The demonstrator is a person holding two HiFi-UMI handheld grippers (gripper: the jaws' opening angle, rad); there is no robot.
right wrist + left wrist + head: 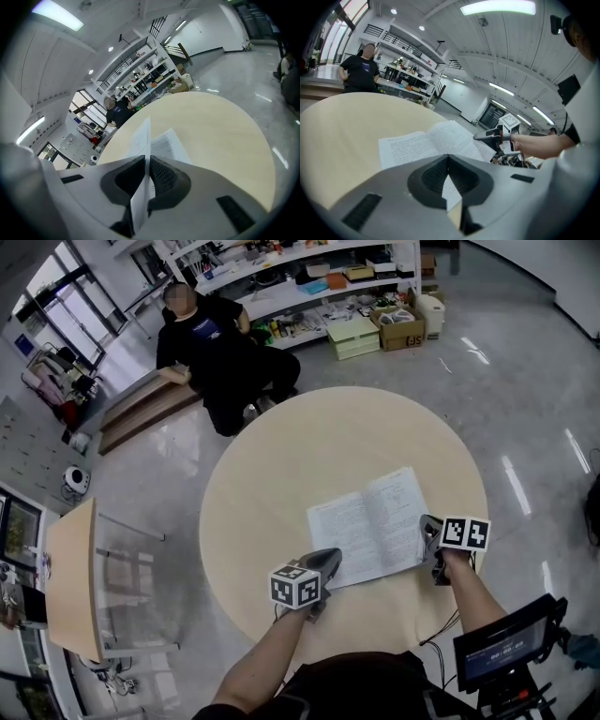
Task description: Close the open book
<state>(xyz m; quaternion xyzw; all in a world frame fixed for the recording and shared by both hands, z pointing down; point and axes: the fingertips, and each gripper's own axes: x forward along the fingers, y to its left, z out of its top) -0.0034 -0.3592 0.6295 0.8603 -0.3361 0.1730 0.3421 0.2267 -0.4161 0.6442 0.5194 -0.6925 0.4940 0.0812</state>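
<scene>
The book (370, 521) lies open on the table (272, 465). The right gripper (429, 529) is clamped on a single leaf (143, 140) standing on edge, and the left gripper (323, 565) has its jaws together at the book's near-left corner, with no visible grip. Swinging that one leaf across could tear or crease it. The right cover would probably stay flat, leaving the book open.
</scene>
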